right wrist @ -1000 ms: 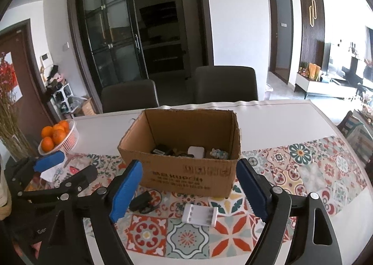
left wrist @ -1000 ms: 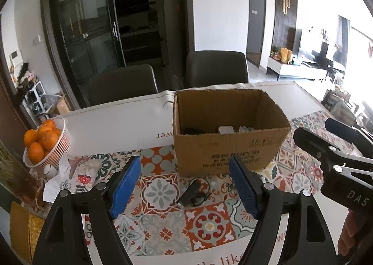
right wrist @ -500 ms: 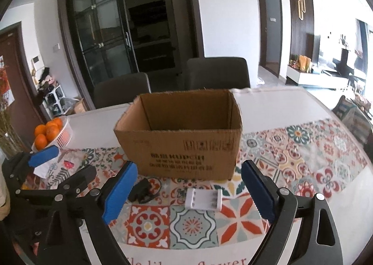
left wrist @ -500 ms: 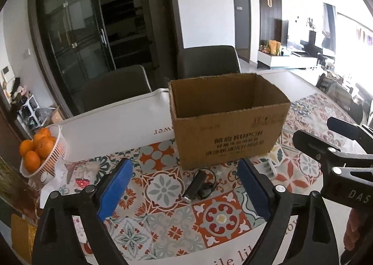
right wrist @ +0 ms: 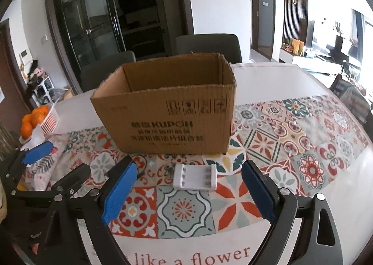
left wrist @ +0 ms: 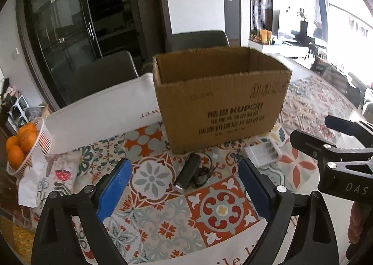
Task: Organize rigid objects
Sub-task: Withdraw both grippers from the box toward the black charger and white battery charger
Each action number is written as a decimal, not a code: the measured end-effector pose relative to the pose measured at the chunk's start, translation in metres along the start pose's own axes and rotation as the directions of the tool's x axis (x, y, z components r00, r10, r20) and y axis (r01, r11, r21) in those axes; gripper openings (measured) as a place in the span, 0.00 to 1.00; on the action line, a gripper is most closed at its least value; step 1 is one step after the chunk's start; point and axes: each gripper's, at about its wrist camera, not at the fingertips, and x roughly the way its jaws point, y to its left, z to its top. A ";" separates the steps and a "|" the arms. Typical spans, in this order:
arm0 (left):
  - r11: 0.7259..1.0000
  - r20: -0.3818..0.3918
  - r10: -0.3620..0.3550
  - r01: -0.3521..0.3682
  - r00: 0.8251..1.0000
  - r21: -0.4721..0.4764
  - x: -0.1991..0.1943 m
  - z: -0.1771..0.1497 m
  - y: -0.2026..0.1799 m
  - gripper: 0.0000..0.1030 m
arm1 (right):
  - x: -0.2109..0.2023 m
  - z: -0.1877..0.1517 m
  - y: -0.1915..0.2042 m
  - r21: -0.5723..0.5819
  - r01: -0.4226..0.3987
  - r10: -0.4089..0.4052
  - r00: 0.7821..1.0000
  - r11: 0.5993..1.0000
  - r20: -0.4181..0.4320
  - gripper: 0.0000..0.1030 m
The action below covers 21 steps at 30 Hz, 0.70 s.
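Both sets of jaws stand wide apart and hold nothing. The left gripper frames a black adapter with its thin cable looped alongside, lying on the patterned tablecloth just in front of the cardboard box. The right gripper frames a white battery charger, which lies flat near the box's front wall, a little toward its right corner. The box stands open-topped mid-table; its contents are hidden from this low angle. The step in hand looks like a double pickup. To do it well, each gripper should come down squarely over its item and close across the narrow sides, the left one taking the adapter's body rather than the loose cable, then lift clear of the box rim before releasing. A basket of oranges sits at the table's left edge.
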 end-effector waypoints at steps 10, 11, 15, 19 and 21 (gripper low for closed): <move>0.999 -0.066 -0.034 0.036 0.997 0.033 0.039 -0.018 -0.003 0.91 | 0.034 -0.016 -0.004 -0.001 0.015 -0.015 0.997 1.000 -0.072 0.89; 0.999 -0.069 -0.035 0.037 0.997 0.037 0.041 -0.019 -0.004 0.91 | 0.038 -0.018 -0.005 0.005 0.008 -0.007 0.997 1.000 -0.081 0.89; 0.998 -0.083 -0.048 0.051 0.995 0.046 0.054 -0.021 -0.005 0.91 | 0.051 -0.024 -0.007 0.021 -0.002 0.004 0.994 1.000 -0.108 0.89; 0.996 -0.093 -0.064 0.069 0.994 0.050 0.067 -0.023 -0.003 0.91 | 0.062 -0.028 -0.006 0.018 0.008 -0.006 0.992 1.000 -0.128 0.89; 0.996 -0.120 -0.078 0.083 0.990 0.036 0.078 -0.025 -0.001 0.91 | 0.070 -0.029 -0.006 0.024 0.017 -0.013 0.988 1.000 -0.153 0.89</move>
